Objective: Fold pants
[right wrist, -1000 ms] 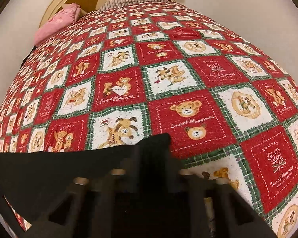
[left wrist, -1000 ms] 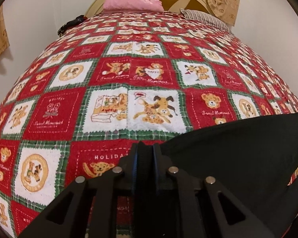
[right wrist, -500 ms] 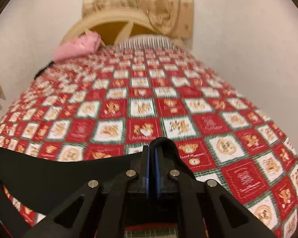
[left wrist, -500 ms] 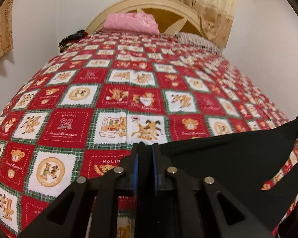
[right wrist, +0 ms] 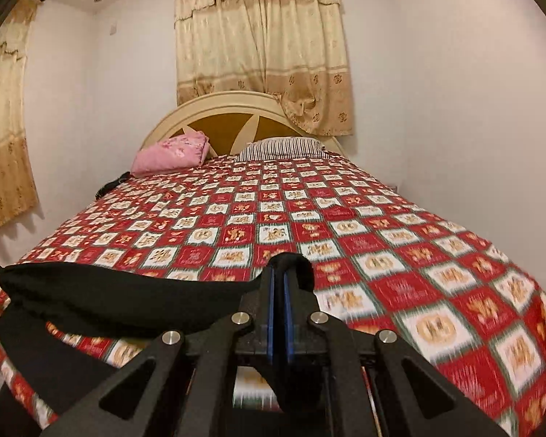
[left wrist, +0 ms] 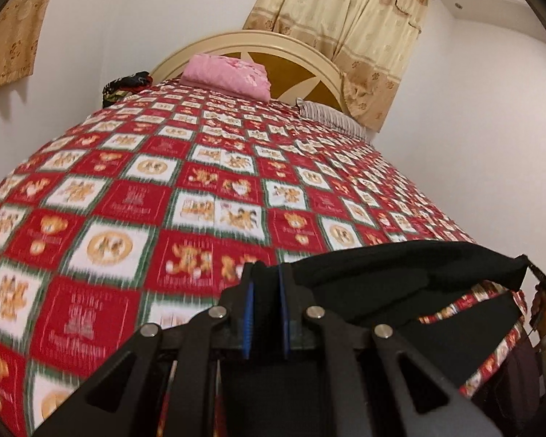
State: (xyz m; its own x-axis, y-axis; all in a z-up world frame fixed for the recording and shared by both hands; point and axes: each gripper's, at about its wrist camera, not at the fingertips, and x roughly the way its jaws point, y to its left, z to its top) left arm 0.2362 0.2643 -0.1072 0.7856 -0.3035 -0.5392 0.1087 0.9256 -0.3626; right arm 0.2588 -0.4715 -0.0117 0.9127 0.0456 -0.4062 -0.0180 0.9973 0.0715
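Note:
Black pants (left wrist: 411, 280) hang stretched between my two grippers above the near end of a bed with a red, white and green teddy-bear quilt (left wrist: 185, 189). My left gripper (left wrist: 265, 273) is shut on one corner of the pants, and the cloth runs off to the right, where the right gripper (left wrist: 535, 273) holds the far end. In the right wrist view my right gripper (right wrist: 281, 266) is shut on the other corner, and the pants (right wrist: 102, 295) sag to the left. The lower part of the pants hangs below the frames, hidden.
A pink folded blanket (right wrist: 171, 153) and a striped pillow (right wrist: 280, 147) lie at the headboard (right wrist: 236, 116). A dark bundle (left wrist: 125, 85) sits at the bed's far left corner. Curtains (right wrist: 262, 47) hang behind, and white walls close both sides.
Both grippers rose and tilted up with the pants, lifting the cloth off the quilt; the headboard and curtains have come into view. The right gripper's jaws closed tight on the cloth.

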